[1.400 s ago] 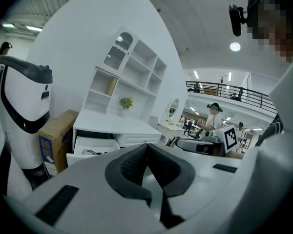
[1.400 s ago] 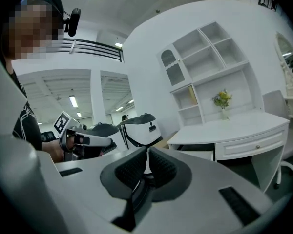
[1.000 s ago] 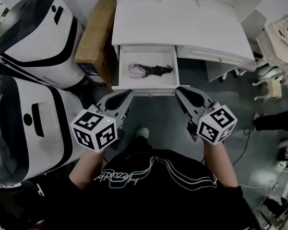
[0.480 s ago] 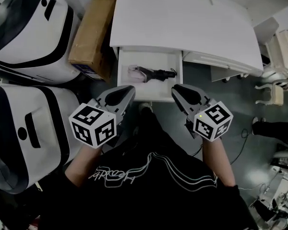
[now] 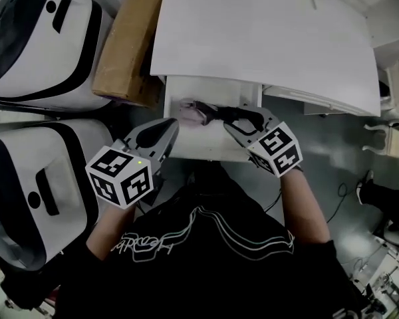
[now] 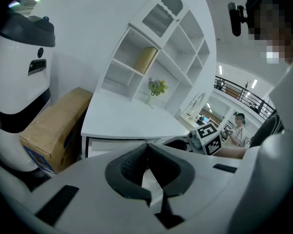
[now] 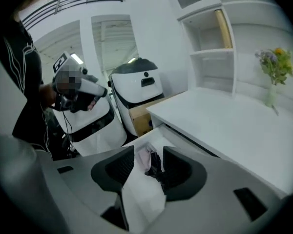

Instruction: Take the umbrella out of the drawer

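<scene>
The drawer (image 5: 206, 139) stands open at the desk's (image 5: 266, 38) left front, straight before me, and the umbrella (image 5: 203, 110) lies crosswise in it. A cardboard box (image 5: 123, 42) stands just left of the desk. Left of that box is a large machine (image 5: 36, 38), with a second machine (image 5: 33, 185) nearer me. At the desk's back stands a shelf unit (image 6: 151, 57), with a vase of flowers (image 6: 156, 89) before it.

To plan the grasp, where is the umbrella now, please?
In the head view's centre, the umbrella lies in the open drawer below the desk, at the tips of the right gripper, whose opening jaws do not grip it.
</scene>
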{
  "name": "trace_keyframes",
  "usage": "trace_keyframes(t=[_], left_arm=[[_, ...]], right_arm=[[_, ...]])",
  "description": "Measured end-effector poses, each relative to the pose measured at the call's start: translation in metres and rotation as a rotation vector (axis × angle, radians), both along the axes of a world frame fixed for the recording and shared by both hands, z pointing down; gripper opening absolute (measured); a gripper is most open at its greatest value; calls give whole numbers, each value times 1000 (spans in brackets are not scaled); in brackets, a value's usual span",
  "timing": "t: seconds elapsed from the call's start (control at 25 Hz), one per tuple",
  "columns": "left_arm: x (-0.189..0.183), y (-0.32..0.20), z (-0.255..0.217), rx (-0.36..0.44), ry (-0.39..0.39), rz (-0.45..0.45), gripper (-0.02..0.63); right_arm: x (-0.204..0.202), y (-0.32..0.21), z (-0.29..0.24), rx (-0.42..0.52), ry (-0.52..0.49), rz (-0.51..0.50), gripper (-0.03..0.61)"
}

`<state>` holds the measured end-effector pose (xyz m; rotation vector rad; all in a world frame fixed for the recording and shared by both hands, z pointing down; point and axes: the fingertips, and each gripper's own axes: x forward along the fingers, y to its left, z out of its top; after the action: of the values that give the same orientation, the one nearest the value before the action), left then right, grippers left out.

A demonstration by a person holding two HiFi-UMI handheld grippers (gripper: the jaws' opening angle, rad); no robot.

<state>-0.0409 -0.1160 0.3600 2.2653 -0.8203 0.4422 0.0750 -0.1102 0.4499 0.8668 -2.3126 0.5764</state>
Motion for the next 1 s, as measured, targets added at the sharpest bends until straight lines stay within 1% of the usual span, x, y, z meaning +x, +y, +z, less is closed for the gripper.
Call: trace_keyframes(t=[0.24, 0.4, 0.48, 0.6, 0.76, 0.92, 1.0], left_arm=[[-7, -25, 26, -58, -9, -47, 20], [-11, -35, 38, -86, 9, -76, 20], [-15, -39, 42, -107, 25, -96, 20], [-21, -45, 48, -126, 28, -125, 20], [-27, -60, 53, -139, 43, -156, 20], [-30, -61, 58, -153, 43, -172, 20], [-32, -60, 62, -162, 41, -177, 20]], right_arm=[[-22, -18, 58, -51, 159, -243, 230], [-29, -22, 99, -82, 263, -382, 236], [-30, -19, 124, -92, 340, -456, 239], [-29, -14, 161, -105, 441, -556, 241], [-24, -21, 194, -117, 530, -620, 241], [-31, -22, 211, -136, 546, -654, 241], [-32, -23, 219, -135, 575, -679, 241]])
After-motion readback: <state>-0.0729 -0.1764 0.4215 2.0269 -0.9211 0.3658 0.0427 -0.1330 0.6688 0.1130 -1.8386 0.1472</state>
